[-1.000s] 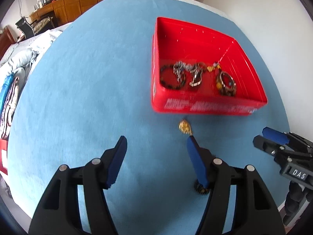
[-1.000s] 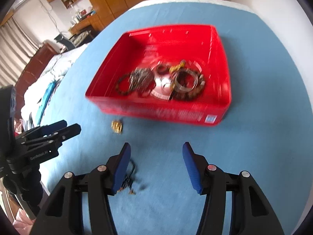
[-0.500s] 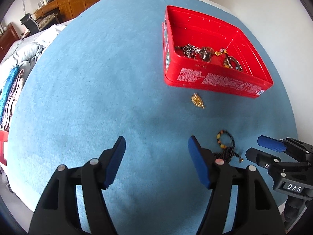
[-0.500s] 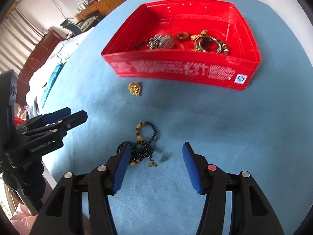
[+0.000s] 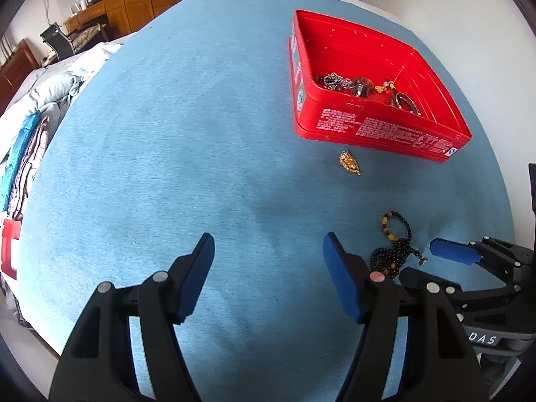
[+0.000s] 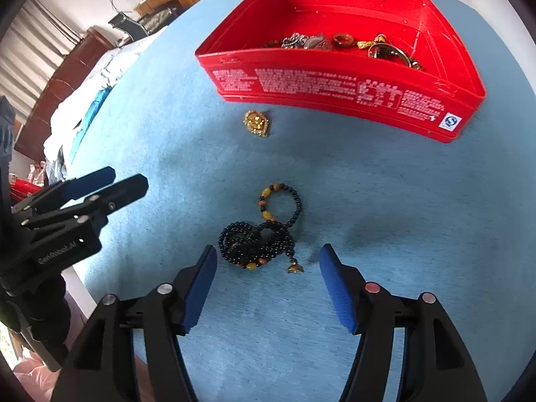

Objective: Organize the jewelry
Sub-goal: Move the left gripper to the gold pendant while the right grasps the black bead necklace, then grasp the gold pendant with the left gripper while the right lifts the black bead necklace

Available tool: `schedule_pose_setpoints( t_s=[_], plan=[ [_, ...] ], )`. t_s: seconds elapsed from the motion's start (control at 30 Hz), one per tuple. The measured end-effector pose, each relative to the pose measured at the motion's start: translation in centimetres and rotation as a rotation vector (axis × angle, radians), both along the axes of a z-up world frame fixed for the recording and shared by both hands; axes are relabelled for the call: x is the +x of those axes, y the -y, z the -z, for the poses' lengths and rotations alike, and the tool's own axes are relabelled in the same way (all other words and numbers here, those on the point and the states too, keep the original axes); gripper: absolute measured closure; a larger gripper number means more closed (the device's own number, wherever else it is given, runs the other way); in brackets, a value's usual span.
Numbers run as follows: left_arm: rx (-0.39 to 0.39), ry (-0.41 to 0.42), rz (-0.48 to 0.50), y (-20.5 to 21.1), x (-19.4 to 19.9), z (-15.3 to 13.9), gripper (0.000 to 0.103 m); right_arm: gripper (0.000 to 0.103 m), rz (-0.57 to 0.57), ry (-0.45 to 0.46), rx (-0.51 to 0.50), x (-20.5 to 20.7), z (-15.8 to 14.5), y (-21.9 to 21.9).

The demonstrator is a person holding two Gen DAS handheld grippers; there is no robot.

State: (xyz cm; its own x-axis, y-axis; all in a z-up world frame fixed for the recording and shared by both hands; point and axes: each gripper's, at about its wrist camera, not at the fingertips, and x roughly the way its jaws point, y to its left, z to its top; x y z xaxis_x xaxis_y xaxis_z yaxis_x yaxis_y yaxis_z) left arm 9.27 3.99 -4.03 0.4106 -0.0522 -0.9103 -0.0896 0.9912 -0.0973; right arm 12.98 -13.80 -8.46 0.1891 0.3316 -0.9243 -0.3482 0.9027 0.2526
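Observation:
A black bead bracelet with amber beads (image 6: 264, 231) lies in a heap on the blue cloth, also seen in the left wrist view as the bracelet (image 5: 395, 244). My right gripper (image 6: 268, 258) hovers just short of it with its jaws opening; nothing is between them. A gold pendant (image 6: 257, 123) lies on the cloth in front of the red tin box (image 6: 335, 87), which holds several pieces of jewelry. In the left wrist view the pendant (image 5: 350, 163) lies before the box (image 5: 375, 127). My left gripper (image 5: 268, 248) stands open over bare cloth, left of the bracelet.
The blue cloth (image 5: 167, 150) covers a round table by a white wall. Bedding (image 5: 37, 107) and wooden furniture lie beyond the table's left edge. The left gripper's body (image 6: 67, 214) shows at the left of the right wrist view.
Both grippers pulled back from the red box and sank toward the cloth. The bead bracelet came into full view ahead of the right gripper, whose jaws have widened.

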Motion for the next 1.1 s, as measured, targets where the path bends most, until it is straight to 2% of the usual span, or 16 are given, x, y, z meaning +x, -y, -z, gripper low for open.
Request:
schedule_pose_setpoints(
  t_s=[0.23, 0.5, 0.6, 0.67, 0.73, 0.77, 0.97, 1.1],
  plan=[
    [-0.008, -0.002, -0.013, -0.5, 0.2, 0.2, 0.037, 0.038, -0.04, -0.031, -0.04, 0.2, 1.2, -2.1],
    [-0.022, -0.009, -0.005, -0.5, 0.4, 0.5, 0.037, 0.037, -0.043, -0.024, -0.07, 0.7, 1.7, -3.2],
    [-0.025, -0.015, -0.008, -0.6, 0.4, 0.8, 0.037, 0.042, -0.051, 0.003, -0.101, 0.7, 1.9, -3.4],
    [-0.025, -0.018, -0.009, -0.6, 0.5, 0.9, 0.037, 0.05, -0.052, 0.017, -0.115, 0.6, 1.9, -3.9],
    [-0.028, -0.02, -0.012, -0.7, 0.5, 1.0, 0.037, 0.055, -0.051, 0.023, -0.114, 0.7, 1.9, -4.1],
    [-0.028, -0.02, -0.013, -0.7, 0.5, 1.0, 0.037, 0.062, -0.046, 0.03, -0.114, 0.7, 1.9, -4.0],
    [-0.031, -0.028, 0.001, -0.4, 0.7, 1.1, 0.037, 0.079, -0.034, 0.043, -0.079, 1.2, 2.0, -2.8],
    [-0.034, -0.034, 0.007, 0.5, 1.2, 1.2, 0.037, 0.081, -0.013, 0.04, -0.06, 1.5, 1.9, -1.5]
  ],
)
